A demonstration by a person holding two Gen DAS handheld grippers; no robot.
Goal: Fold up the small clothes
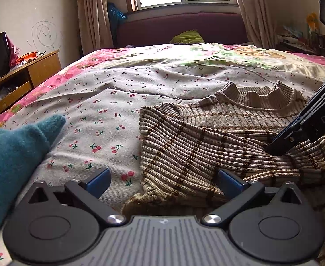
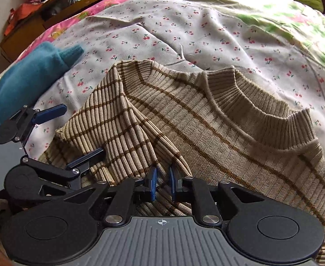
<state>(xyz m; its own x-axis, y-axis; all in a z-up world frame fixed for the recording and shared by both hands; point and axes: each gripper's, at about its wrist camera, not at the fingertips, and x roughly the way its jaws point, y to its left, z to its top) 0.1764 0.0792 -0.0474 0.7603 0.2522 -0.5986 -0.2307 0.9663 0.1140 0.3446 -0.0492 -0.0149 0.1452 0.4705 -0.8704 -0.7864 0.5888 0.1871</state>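
A beige ribbed sweater (image 1: pixel 206 150) (image 2: pixel 240 128) with brown stripes lies flat on the cherry-print sheet (image 1: pixel 118 93) (image 2: pixel 206 35), collar toward the headboard. One sleeve is folded across its body. My left gripper (image 1: pixel 164 181) (image 2: pixel 82 129) is open wide, and the sleeve's cuff end lies between its blue pads untouched. My right gripper (image 2: pixel 163 180) (image 1: pixel 277 148) points down at the sleeve's fold on the sweater's body. Its pads stand a narrow gap apart and do not visibly pinch the knit.
A teal knitted garment (image 1: pixel 14 150) (image 2: pixel 29 79) lies on the bed left of the sweater. A wooden cabinet (image 1: pixel 36 71) stands beside the bed on the left. A green pillow (image 1: pixel 188 36) rests against the dark red headboard (image 1: pixel 180 26).
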